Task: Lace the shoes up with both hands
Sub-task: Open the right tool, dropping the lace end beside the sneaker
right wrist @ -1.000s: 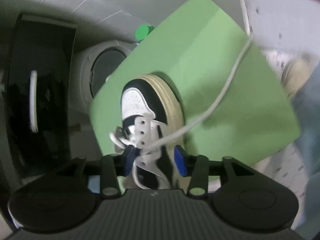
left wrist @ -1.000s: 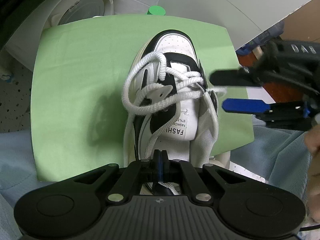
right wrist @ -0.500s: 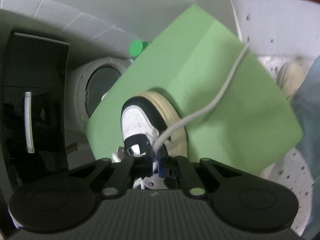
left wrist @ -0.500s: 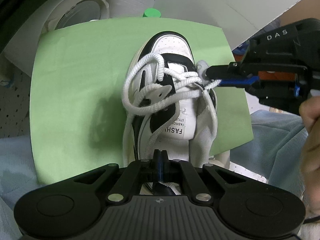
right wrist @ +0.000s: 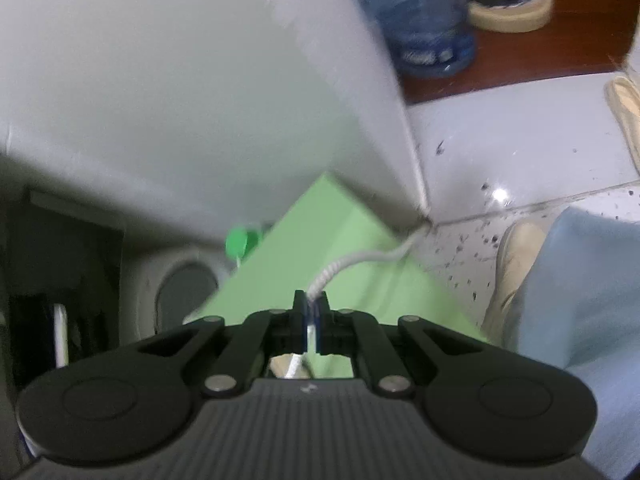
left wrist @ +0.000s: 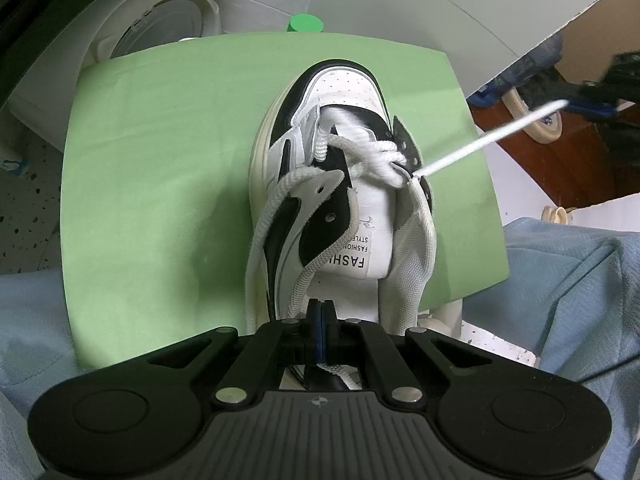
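Both my grippers clenched on lace, shoe on the green mat.

Nearest me, my left gripper [left wrist: 320,312] is clamped on one end of the white lace [left wrist: 320,264] at the heel end of the black-and-white shoe [left wrist: 336,200], which lies in the middle of the green mat [left wrist: 160,168], toe toward the far edge. My right gripper [right wrist: 311,312] is pinched on the other lace end, its jaws having just closed on it; that strand runs taut from an eyelet past the mat's right edge. Blue cloth [left wrist: 568,280] crowds both near corners. Beyond the far edge stand a green cap [left wrist: 305,23], a white round appliance [left wrist: 160,32] and a blue bottle [right wrist: 424,12].
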{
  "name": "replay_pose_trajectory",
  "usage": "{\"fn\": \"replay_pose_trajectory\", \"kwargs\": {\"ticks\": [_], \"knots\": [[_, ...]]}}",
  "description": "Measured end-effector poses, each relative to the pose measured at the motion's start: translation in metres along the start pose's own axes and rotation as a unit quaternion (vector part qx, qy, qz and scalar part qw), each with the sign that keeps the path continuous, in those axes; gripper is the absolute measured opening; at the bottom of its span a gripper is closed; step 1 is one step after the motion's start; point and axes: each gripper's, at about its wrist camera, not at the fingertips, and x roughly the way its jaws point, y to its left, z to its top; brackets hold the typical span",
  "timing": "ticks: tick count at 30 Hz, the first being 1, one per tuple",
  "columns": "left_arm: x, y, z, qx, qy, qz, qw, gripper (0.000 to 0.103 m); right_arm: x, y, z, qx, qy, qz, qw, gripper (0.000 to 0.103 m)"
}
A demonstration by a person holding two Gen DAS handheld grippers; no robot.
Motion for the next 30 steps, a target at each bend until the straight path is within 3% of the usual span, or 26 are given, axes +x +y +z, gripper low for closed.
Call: {"fn": "replay_pose_trajectory", "kwargs": {"ticks": [4,17,19,22,26,30], "knots": [[0.0,0.0,0.0,0.001,-0.001,0.0,1.0,0.002,-0.02,-0.013,0.016,0.013,-0.043,-0.012,0.999,0.003],[-0.001,0.001,0.0,-0.005,-0.005,0.0,1.0,0.002,-0.031,-0.005,0.029,-0.037,-0.082,-0.032,0.995,0.003],[-0.001,0.002,0.0,-0.009,-0.004,0.0,0.9999,0.003,-0.028,-0.007,0.029,-0.032,-0.068,-0.011,0.997,0.004],[-0.001,0.003,0.001,-0.015,-0.002,-0.005,0.9999,0.003,-0.027,-0.007,0.024,-0.021,-0.018,0.055,0.998,0.004],[-0.001,0.002,0.001,-0.014,-0.002,-0.004,0.9999,0.003,-0.022,0.003,0.011,-0.017,0.054,0.158,0.986,0.004],[-0.001,0.004,0.0,-0.015,-0.002,-0.006,0.9999,0.002,-0.016,0.012,0.006,-0.04,0.079,0.188,0.978,0.006]]}}
